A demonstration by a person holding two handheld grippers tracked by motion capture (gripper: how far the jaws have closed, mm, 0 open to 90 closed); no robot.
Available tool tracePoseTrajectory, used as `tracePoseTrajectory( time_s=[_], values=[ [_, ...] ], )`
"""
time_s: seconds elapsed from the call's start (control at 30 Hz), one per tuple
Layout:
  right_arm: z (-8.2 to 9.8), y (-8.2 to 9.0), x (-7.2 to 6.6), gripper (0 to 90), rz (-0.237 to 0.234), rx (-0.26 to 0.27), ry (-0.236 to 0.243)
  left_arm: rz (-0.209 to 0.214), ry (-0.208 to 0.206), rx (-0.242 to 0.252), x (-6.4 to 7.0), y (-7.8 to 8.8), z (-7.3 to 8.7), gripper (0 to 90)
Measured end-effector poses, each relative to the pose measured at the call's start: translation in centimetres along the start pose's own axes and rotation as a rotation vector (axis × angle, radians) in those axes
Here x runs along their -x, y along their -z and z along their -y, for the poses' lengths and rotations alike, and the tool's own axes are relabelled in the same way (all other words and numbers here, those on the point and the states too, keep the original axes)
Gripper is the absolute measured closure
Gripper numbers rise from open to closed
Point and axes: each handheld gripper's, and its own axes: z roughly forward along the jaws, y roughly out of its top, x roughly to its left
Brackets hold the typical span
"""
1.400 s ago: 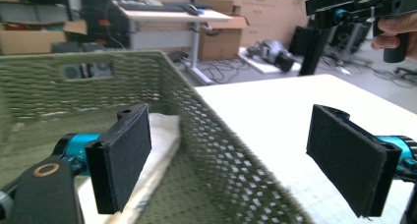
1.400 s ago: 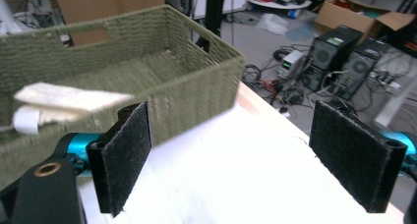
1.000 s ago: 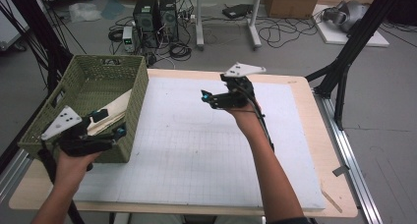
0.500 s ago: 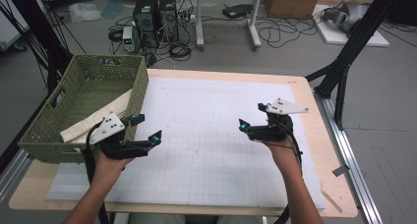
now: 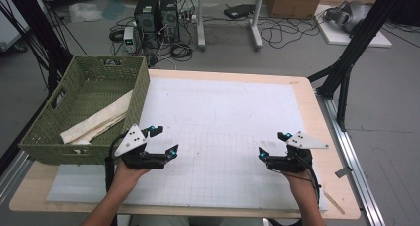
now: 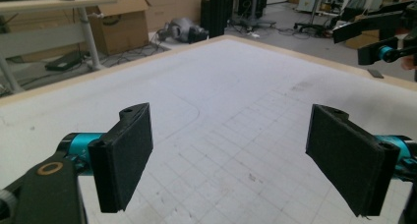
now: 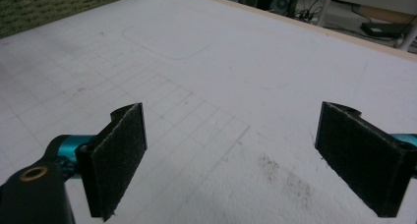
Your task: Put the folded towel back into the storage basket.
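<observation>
**Cloth in basket, up and left of left gripper**

Nearest, at the table's front edge: left gripper [image 5: 158,145] over the grid mat [image 5: 223,137], jaws wide and empty, pointing toward mid-table. In the left gripper view, both black pads [image 6: 125,155] stand far apart with bare mat between them. Across the mat, right gripper [image 5: 272,146], jaws likewise wide and empty, pointing inward toward the left one; pads [image 7: 118,155] spread over a smudged patch of mat in the right gripper view. Both held low above the mat, well apart from each other.

Farther back on the left: green basket [image 5: 47,145], its front wall just beside the left gripper's grey plate. Inside, cloth [image 5: 101,121], folded into a long strip, long axis running diagonally from the basket's near-left part up toward its far-right wall, upper end leaning on that wall. Exact folds of the near end hard to tell.

The relation that matters: cloth lies behind and left of the left jaws, over the basket's rim, while those jaws now face away from it, toward the right. Left hand [image 5: 126,174] clearly nearer; right gripper a whole mat's width off. Judged: any reach for the cloth calls for turning the left jaws back over the rim and closing across the strip, not along it. Beyond the table, floor with cables and boxes.
</observation>
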Motion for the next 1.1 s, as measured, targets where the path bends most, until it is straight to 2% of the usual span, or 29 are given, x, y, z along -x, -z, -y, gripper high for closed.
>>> tracePoseTrajectory(
  time_s=[0.13, 0.3, 1.1],
  values=[
    [1.0, 0.1, -0.1, 11.5, 0.013, -0.005, 0.007, -0.005, -0.002, -0.018, 0.1, -0.2, 0.7, 18.3],
    [1.1, 0.1, -0.4, 11.5, 0.024, -0.011, 0.020, -0.006, -0.008, -0.034, 0.3, -0.5, 1.2, 18.4],
    [1.4, 0.2, -0.2, 11.5, 0.031, -0.012, 0.016, -0.010, -0.008, -0.046, 0.3, -0.6, 1.4, 18.5]
  ],
)
